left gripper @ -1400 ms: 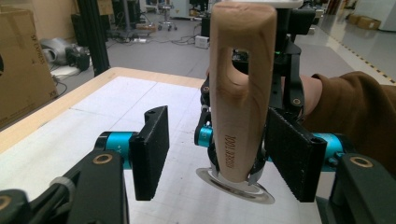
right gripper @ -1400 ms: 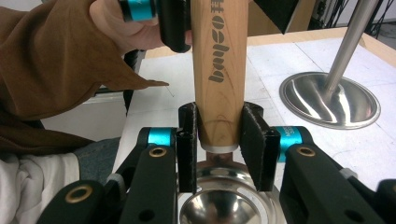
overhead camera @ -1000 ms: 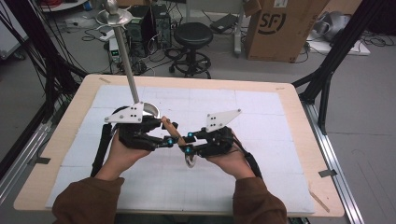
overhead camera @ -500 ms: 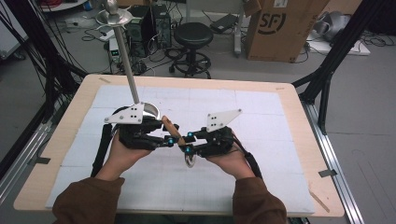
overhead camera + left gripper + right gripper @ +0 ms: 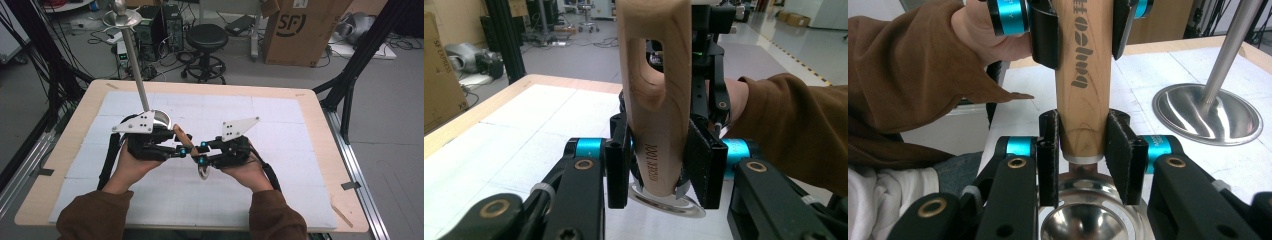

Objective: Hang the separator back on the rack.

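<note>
Above the middle of the surface point(image 5: 300, 130), toward its near edge, the wooden-handled ladle point(image 5: 183, 138) hangs between both grippers. The left gripper point(image 5: 659, 172) jaws have just been closing and now pinch the handle's slotted end; the right gripper point(image 5: 1083, 150) jaws pinch it beside the steel bowl. Judged: a two-handed hold is established. The handle is pale, engraved wood.

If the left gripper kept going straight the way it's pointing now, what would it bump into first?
Probably the right gripper. The left gripper, its jaws just closed on the wooden handle, points across at it, and both clamp that handle, so little space separates them, though depth is hard to judge.
</note>
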The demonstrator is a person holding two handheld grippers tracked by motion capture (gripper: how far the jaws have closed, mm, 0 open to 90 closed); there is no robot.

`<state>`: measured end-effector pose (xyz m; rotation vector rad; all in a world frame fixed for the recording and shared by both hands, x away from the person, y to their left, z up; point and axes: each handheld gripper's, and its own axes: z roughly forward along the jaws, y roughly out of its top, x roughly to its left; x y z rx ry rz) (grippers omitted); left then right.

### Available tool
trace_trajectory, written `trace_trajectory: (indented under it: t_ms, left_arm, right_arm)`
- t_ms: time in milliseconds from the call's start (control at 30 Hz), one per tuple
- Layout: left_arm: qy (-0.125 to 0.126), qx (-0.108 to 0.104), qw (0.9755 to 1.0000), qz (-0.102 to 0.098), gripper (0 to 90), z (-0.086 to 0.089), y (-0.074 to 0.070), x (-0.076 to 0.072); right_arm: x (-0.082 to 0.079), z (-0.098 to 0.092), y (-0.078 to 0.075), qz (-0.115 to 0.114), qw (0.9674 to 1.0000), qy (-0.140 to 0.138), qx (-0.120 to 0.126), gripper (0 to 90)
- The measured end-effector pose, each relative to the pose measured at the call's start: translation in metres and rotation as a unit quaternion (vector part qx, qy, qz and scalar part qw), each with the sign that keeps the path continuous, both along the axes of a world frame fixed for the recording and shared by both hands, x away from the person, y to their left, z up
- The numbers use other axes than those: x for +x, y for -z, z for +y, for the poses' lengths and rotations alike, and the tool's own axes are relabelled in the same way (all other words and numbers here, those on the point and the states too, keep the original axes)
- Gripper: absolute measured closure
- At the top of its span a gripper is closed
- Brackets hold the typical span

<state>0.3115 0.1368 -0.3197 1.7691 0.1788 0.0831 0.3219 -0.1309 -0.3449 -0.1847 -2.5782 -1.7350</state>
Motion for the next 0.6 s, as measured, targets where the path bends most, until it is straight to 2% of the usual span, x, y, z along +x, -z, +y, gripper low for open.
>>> trace_trajectory:
  t_ms: [367,600]
  left_arm:
    - [0.005,-0.015,0.9998,0.009,67.6,-0.004,0.0008,0.0006]
    - [0.004,-0.011,0.9999,0.008,68.1,-0.0068,0.0014,0.0003]
  right_arm:
    - [0.0003,0.0031,0.0014,0.001,1.0,-0.004,0.004,68.6]
    - [0.0008,0.006,0.0034,0.002,1.0,-0.007,0.003,68.7]
